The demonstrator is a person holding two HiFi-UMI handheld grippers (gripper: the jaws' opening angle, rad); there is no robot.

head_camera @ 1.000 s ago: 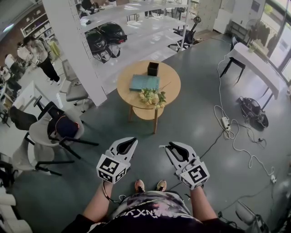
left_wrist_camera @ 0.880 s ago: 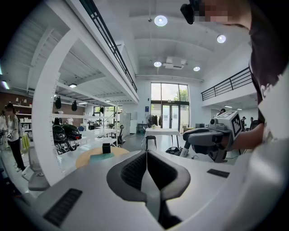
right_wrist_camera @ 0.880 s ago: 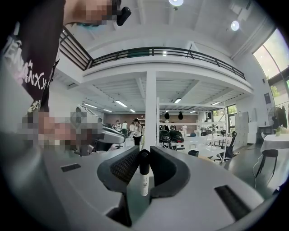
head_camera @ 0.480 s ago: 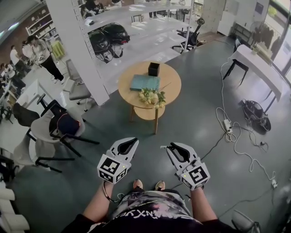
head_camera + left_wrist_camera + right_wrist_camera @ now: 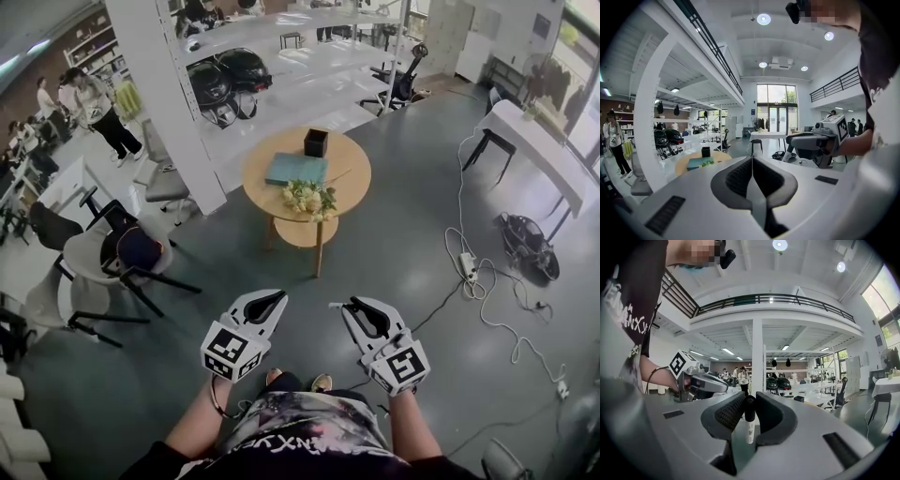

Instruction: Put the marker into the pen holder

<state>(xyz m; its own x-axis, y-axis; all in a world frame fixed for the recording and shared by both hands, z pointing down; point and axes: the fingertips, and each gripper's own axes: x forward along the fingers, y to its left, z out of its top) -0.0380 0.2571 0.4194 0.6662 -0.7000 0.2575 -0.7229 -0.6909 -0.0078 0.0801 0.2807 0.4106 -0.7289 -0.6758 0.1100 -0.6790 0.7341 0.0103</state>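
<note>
1. Black at the cap and white along the barrel, the marker (image 5: 749, 420) is seen plainly only in the right gripper view. In the head view just a small tip is made out beside the right gripper (image 5: 351, 304).
2. The pen holder (image 5: 316, 142), a dark box, is set at the far edge of the round wooden table (image 5: 352, 178); its inside is not shown.
3. Both forearms are cut off by the person's patterned shirt (image 5: 309, 436), on the near side of the table.
4. The marker is clamped crosswise between the right gripper's partly closed jaws, cap uppermost, well short of the table.
5. The left gripper (image 5: 277, 295) is held with its jaws pressed together on nothing.
6. Both grippers are held side by side, pointed towards the table and nearly level.
</note>
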